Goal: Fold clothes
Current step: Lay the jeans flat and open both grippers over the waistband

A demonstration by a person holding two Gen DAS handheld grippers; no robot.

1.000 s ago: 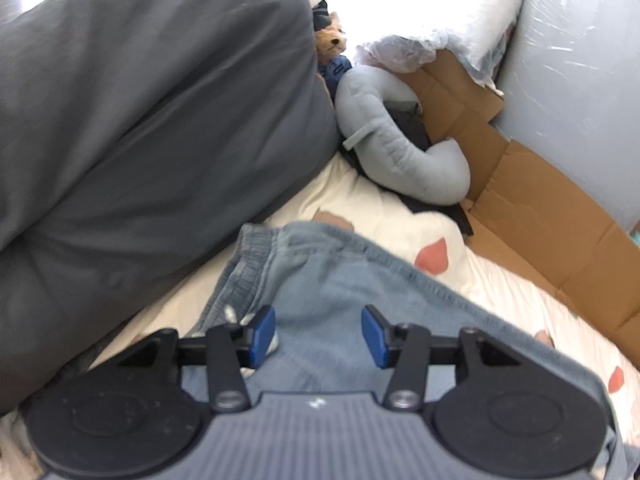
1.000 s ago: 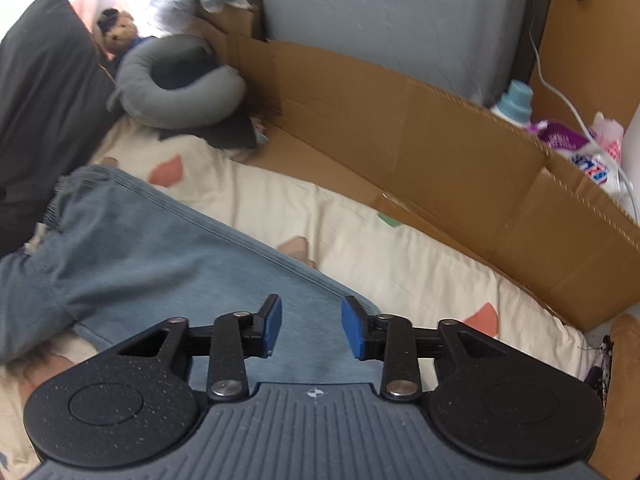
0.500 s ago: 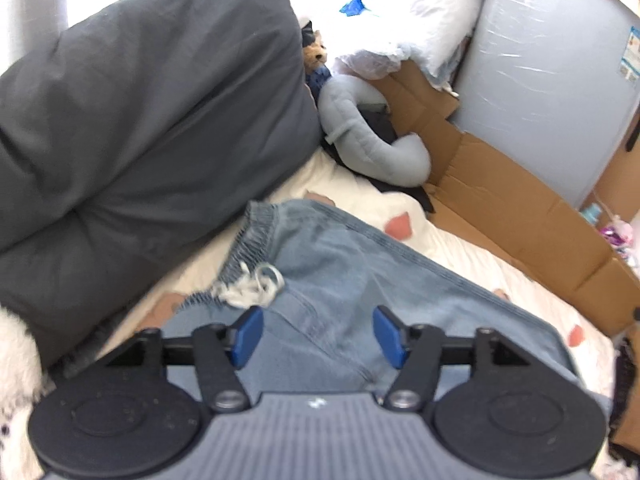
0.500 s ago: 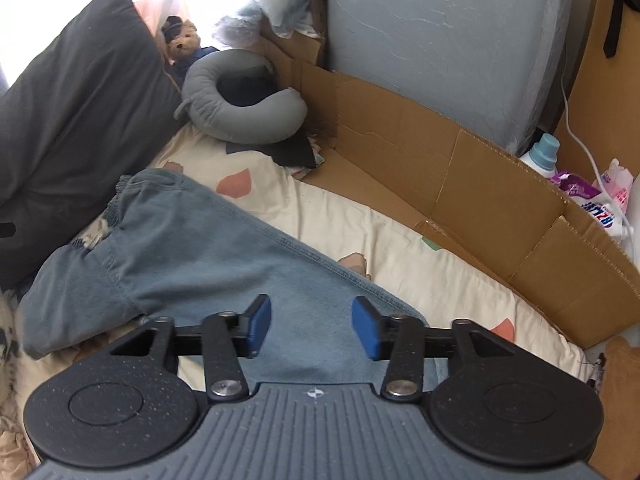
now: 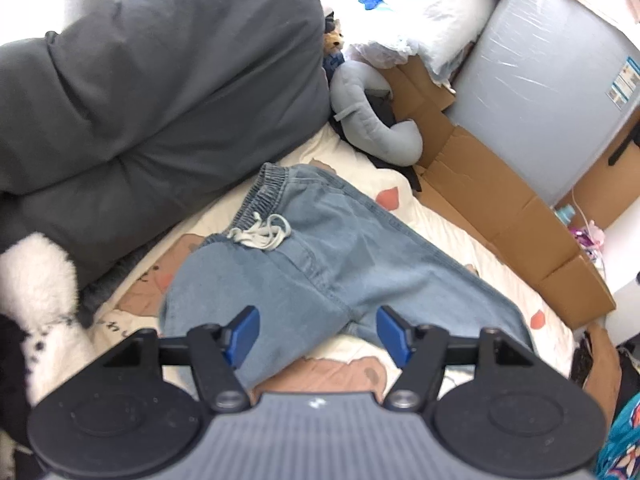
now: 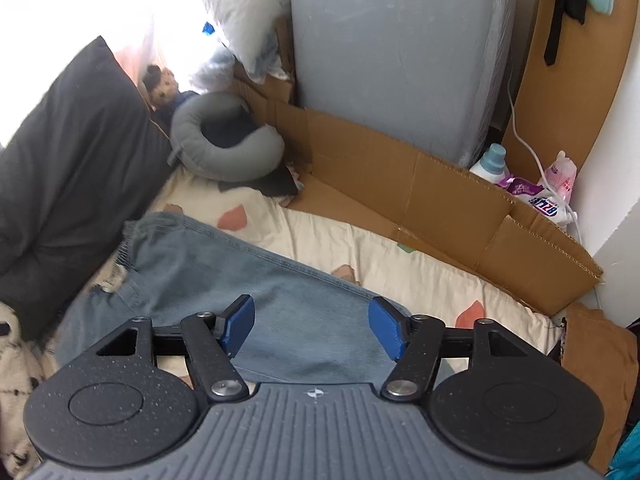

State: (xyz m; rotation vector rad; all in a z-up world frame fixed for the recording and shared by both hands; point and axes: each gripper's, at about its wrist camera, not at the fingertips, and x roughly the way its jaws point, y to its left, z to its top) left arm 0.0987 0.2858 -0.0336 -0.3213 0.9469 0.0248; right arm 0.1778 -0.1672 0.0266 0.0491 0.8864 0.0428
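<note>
The jeans (image 5: 320,264) lie spread on the bed (image 6: 400,256), waistband toward the dark pillow's (image 5: 160,92) edge, leaving cloth reachable. Both the left gripper (image 5: 318,336) and right gripper (image 6: 312,330) hover spread wide above them, gripping nothing.

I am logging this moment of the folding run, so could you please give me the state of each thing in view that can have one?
Left claw: open, holding nothing, above the jeans.
Right claw: open, holding nothing, above the jeans.
Jeans: lying on the bed, partly spread, not yet neatly folded.
Drawstring: loosely bunched at the waistband.
Neck pillow: lying curled beside the dark pillow.
Detergent bottle: upright, cap on.
</note>
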